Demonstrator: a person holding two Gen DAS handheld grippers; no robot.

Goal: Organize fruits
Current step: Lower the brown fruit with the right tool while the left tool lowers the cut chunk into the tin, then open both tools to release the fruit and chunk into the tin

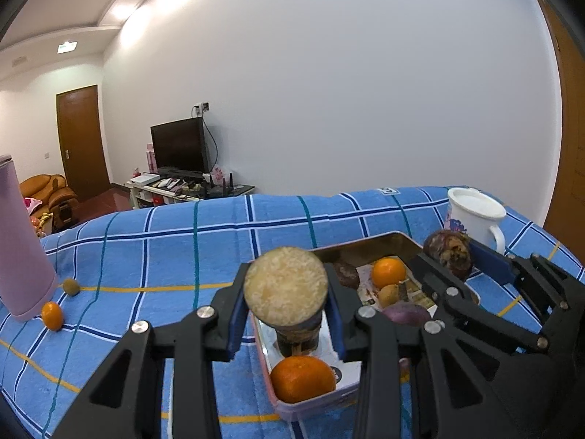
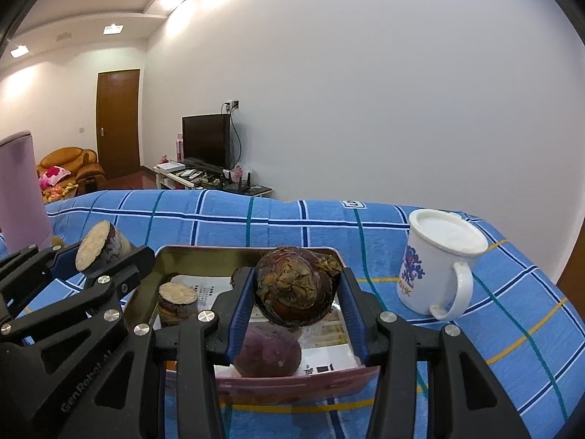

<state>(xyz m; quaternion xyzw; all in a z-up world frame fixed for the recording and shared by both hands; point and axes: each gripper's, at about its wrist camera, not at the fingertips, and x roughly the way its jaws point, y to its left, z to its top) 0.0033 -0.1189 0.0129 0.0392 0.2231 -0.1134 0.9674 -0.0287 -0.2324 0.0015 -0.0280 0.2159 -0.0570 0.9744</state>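
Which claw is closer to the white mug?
Right. The right claw, gripping a dark round fruit, sits just beside the white mug. The left claw is farther away, across the tin tray.

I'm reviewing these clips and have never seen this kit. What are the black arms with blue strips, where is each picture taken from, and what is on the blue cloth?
There is no robot here: a person holds a pair of tongs in each hand, each with a camera looking along its fingers.

In the left camera's picture, the left tongs are shut on a cut root piece, pale face toward the lens. In the right camera's picture, the right tongs grip a round brown bulb.

Both hover over a shallow tin tray on the blue checked cloth. The tray holds a large orange, a smaller one and other produce. A white mug, a pink bottle, a small orange fruit and a brownish one stand outside it.
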